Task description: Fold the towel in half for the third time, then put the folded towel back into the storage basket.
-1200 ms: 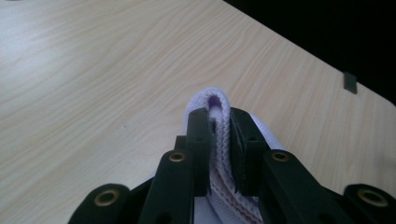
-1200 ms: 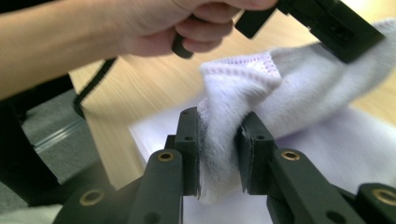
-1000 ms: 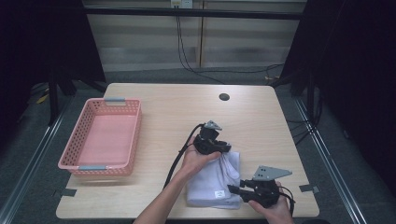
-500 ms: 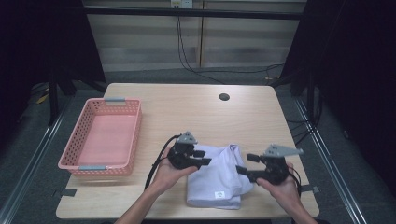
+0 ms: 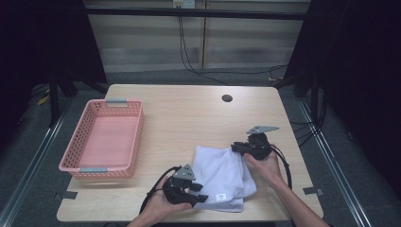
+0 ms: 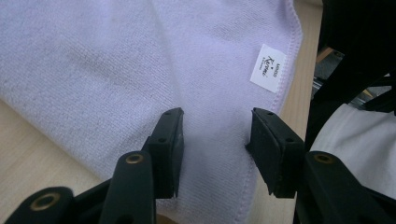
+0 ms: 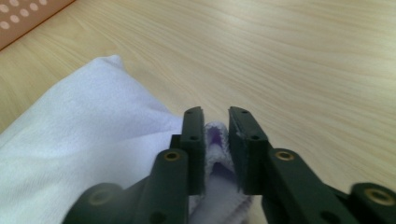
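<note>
A small white label [image 6: 268, 68] is sewn near the towel's [image 6: 116, 70] hem. Its dark script is too small to read.

High view: the counter [image 5: 189, 118] is evenly lit from overhead, with dark surroundings from 9 through 12 to 3 o'clock, soft short shadows and no glare. Left gripper view: the towel [image 6: 140, 70] weave is sharp at 12 o'clock, while the near jaws at 6 o'clock are soft and dark. Right gripper view: bright, diffuse light; jaws fairly crisp, wood grain blurring toward 12 o'clock, basket [image 7: 23, 18] corner at 10 o'clock out of focus.
</note>
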`<state>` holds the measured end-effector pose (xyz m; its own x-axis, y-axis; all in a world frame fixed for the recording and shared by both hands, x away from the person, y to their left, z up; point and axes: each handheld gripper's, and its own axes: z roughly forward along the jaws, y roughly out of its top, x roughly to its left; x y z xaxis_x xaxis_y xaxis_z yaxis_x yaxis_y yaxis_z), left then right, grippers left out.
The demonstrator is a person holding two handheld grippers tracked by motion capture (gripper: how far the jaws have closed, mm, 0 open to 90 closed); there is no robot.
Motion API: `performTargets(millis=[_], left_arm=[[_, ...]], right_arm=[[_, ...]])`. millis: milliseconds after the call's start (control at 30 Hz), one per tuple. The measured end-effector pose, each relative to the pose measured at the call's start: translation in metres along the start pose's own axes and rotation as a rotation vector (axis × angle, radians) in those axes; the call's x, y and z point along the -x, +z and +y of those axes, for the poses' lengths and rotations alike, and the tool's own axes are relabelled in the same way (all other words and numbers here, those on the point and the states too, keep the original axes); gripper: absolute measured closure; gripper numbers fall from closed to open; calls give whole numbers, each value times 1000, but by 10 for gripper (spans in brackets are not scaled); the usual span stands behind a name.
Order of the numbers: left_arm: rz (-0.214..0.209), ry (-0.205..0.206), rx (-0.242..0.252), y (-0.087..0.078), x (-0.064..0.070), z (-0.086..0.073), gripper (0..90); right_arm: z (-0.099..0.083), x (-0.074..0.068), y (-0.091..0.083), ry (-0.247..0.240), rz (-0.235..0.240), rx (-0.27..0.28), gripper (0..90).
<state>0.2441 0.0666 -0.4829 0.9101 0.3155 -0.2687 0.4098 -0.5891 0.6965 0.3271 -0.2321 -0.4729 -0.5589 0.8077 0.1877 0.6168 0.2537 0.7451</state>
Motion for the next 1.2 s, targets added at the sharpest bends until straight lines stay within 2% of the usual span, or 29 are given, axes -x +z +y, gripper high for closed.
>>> performTargets(millis=[67, 100, 200, 267, 300, 333, 367, 400, 433, 467, 533, 567, 633, 733, 767, 800, 833, 900, 967, 1033, 1067, 1133, 1200], left_arm=[[6, 4, 1, 2, 2, -1, 497], [25, 25, -1, 4, 7, -2, 477], [29, 18, 2, 4, 10, -2, 442], [30, 9, 8, 2, 11, -2, 435], [30, 9, 8, 2, 11, -2, 415], [19, 20, 8, -5, 12, -2, 400], [19, 20, 8, -5, 12, -2, 390], [34, 3, 34, -14, 12, -4, 368], [47, -2, 36, -18, 11, -6, 361], [63, -1, 40, -23, 11, -9, 351], [84, -32, 55, -33, 8, -16, 327], [92, -47, 43, -36, 7, -19, 311], [93, -64, 33, -37, 4, -26, 289], [95, -53, -17, -31, 2, -30, 285], [108, -57, -25, -28, 0, -30, 285], [101, -61, -23, -27, -1, -31, 274], [84, -62, -23, -25, -3, -31, 270], [89, -65, -27, -22, -4, -30, 264], [70, -77, -21, -18, -5, -28, 268], [66, -69, -25, -14, -4, -27, 267], [69, -53, -36, -12, -2, -26, 267], [71, -33, -43, -7, 4, -23, 265], [70, -35, -45, -4, 6, -22, 264]], right_arm=[[-1, 0, -3, -9, -9, 9, 790], [-6, 0, -13, -11, -12, 21, 794], [-17, 3, -20, -17, -24, -6, 777], [-25, 7, -19, -2, -27, -32, 729], [-28, 9, -18, -1, -29, -42, 687], [-31, 10, -17, 7, -37, -59, 634], [-31, 10, -17, 7, -37, -59, 634], [-33, 12, -16, 7, -40, -62, 513], [-32, 13, -16, 13, -37, -57, 425], [-31, 15, -17, 12, -28, -47, 361], [-28, 18, -18, 12, 23, -23, 300], [-26, 18, -16, 20, 48, -24, 258], [-25, 18, -12, 18, 83, -41, 249], [-25, 16, -3, 9, 111, -76, 233], [-26, 15, 0, 15, 126, -84, 234], [-26, 15, 2, 13, 143, -93, 236], [-27, 14, 3, 8, 142, -102, 223], [-27, 13, 6, -1, 159, -119, 216], [-28, 12, 8, -15, 166, -131, 216], [-28, 11, 8, -30, 151, -136, 209], [-27, 9, 7, -38, 135, -137, 204], [-28, 9, 8, -41, 144, -144, 211], [-28, 9, 7, -42, 157, -145, 213]])
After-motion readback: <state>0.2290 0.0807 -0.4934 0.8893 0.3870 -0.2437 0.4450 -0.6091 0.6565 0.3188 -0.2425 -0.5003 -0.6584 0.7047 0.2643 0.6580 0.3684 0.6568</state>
